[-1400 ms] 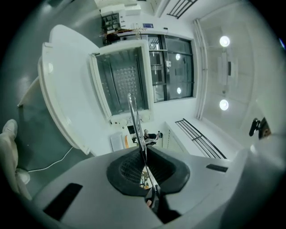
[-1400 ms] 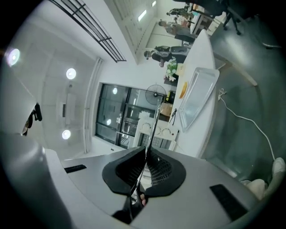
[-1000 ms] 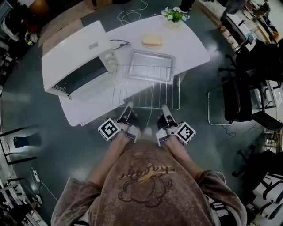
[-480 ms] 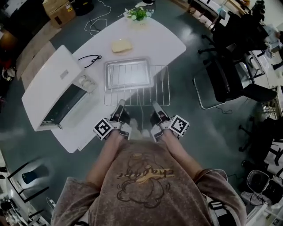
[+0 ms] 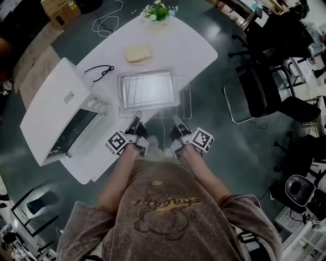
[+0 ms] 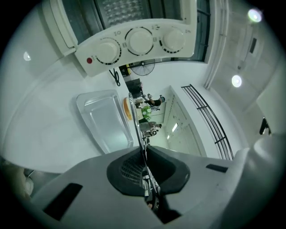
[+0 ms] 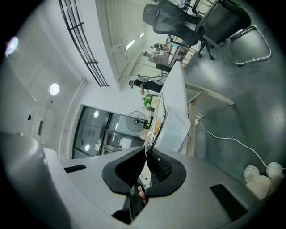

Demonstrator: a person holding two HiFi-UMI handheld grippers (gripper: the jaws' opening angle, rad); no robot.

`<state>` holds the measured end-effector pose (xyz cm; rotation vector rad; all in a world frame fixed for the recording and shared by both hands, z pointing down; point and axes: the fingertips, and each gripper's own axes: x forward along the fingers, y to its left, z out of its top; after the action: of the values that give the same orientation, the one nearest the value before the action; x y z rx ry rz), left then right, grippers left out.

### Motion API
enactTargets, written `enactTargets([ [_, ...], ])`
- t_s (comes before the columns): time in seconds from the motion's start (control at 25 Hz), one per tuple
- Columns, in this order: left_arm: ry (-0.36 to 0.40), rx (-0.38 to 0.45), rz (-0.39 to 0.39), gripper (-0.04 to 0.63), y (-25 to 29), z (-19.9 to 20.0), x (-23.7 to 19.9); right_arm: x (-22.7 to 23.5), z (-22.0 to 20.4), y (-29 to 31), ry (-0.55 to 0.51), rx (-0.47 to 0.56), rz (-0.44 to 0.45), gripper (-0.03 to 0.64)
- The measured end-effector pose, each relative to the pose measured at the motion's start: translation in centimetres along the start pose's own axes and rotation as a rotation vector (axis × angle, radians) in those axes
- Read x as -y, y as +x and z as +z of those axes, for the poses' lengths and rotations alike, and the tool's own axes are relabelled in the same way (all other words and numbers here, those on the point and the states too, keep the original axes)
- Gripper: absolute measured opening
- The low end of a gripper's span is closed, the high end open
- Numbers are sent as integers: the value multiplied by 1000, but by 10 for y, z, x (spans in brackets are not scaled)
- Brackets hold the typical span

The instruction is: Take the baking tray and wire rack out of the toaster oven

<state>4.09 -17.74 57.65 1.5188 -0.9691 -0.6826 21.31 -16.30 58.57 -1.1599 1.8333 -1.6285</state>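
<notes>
The wire rack (image 5: pixel 184 98) hangs level over the silver baking tray (image 5: pixel 147 89), which lies on the white table (image 5: pixel 198 51). My left gripper (image 5: pixel 136 121) is shut on the rack's near edge at the left, my right gripper (image 5: pixel 176 122) is shut on it at the right. In the left gripper view the rack (image 6: pixel 135 120) shows edge-on, running out of the closed left gripper (image 6: pixel 144 157), with the tray (image 6: pixel 106 120) beneath. In the right gripper view the rack (image 7: pixel 157 121) leaves the closed right gripper (image 7: pixel 147 157) above the tray (image 7: pixel 175 129). The white toaster oven (image 5: pixel 53 107) stands at the left, door open.
A slice of bread (image 5: pixel 138 52) lies behind the tray, a black cable (image 5: pixel 100 70) beside the oven, and a flower pot (image 5: pixel 159 11) at the table's far end. Office chairs (image 5: pixel 265 76) stand to the right. The oven's knobs (image 6: pixel 139 41) are close to the left gripper.
Both grippers have carried the rack away from the oven's front and further over the tray, sinking a little. It now covers the whole tray.
</notes>
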Motion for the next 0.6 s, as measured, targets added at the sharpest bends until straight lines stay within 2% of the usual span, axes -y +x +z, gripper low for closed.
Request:
enactTargets([
  [0.12,-11,0,10,8,10,9,-12,-1,1,17,4,-2,33,12],
  [0.36,-59,22,-8,9,27,24,-26,14,1,44,-20,-61,-25,14],
  [0.6,-76,19,65,9,30,34,-46,20,2,64,-13,-71,-40,14],
])
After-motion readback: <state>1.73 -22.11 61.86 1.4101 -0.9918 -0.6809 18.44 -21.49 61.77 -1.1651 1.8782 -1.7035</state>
